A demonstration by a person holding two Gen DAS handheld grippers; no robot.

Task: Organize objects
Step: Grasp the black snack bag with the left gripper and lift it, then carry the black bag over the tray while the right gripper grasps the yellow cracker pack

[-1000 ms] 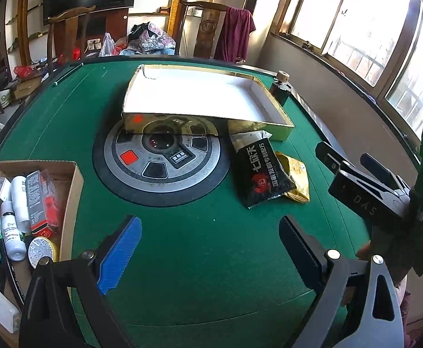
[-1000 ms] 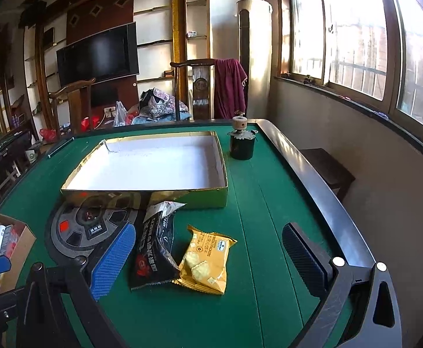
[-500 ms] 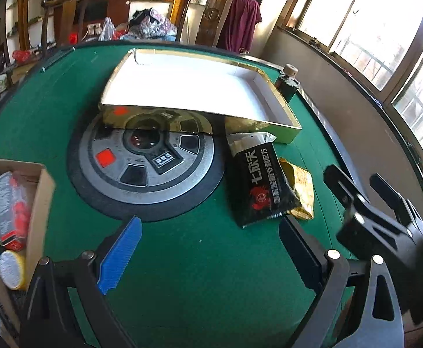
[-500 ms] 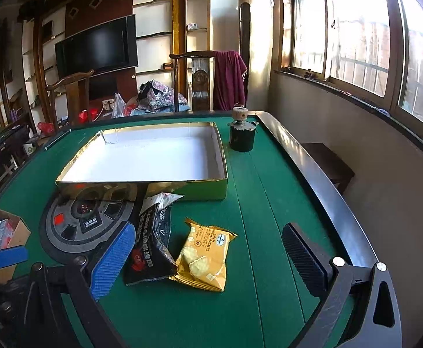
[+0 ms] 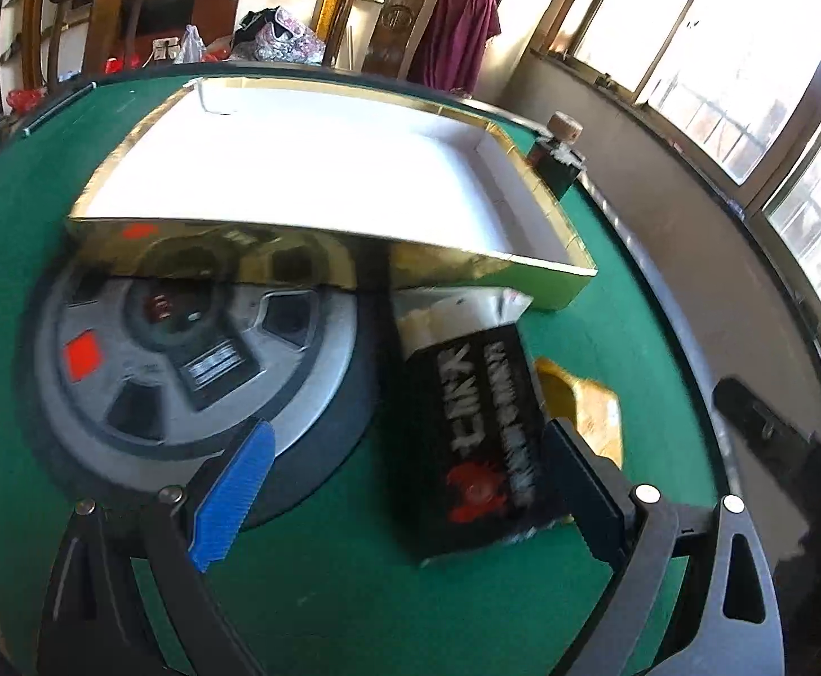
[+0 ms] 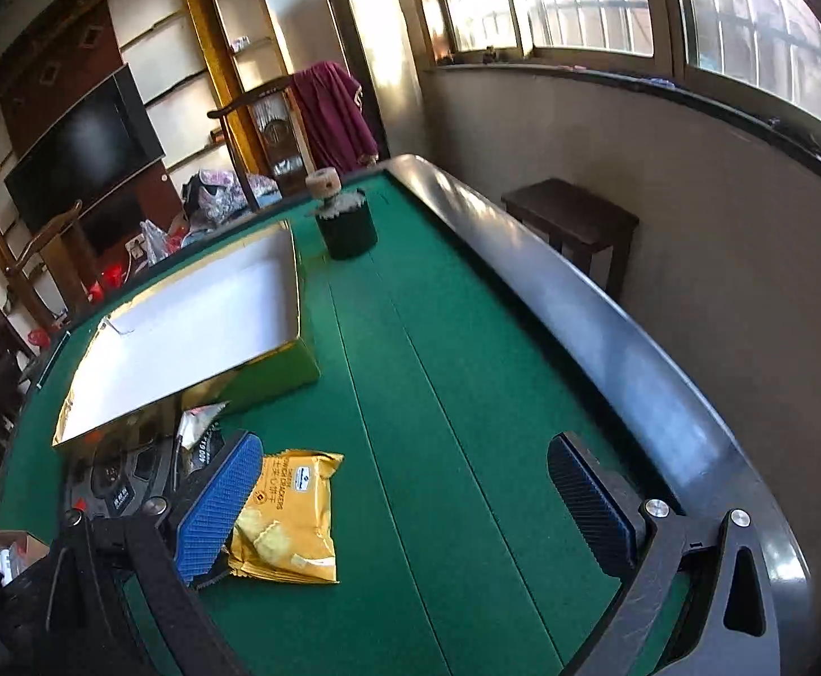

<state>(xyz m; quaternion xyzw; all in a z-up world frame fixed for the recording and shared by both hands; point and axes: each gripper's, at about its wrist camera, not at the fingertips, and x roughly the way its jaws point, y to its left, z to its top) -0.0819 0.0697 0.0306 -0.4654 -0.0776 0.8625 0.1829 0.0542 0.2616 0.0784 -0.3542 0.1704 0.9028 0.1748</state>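
A black snack bag lies on the green table just in front of the gold box, whose white inside holds nothing. A yellow cracker packet pokes out from under the black bag's right side. My left gripper hovers open low over the black bag, which lies nearer its right finger. In the right wrist view the yellow cracker packet lies flat, partly behind the blue left pad, and my right gripper is open over bare green felt. The gold box stands further back.
A round grey control panel sits in the table's middle, left of the bags. A dark jar with a cork lid stands past the box's right corner. The table's dark raised rim runs along the right, with a wooden stool beyond it.
My left gripper has moved forward and down towards the black bag, so the cardboard box of toiletries has left its view. My right gripper has tilted and swung right; both stay open.
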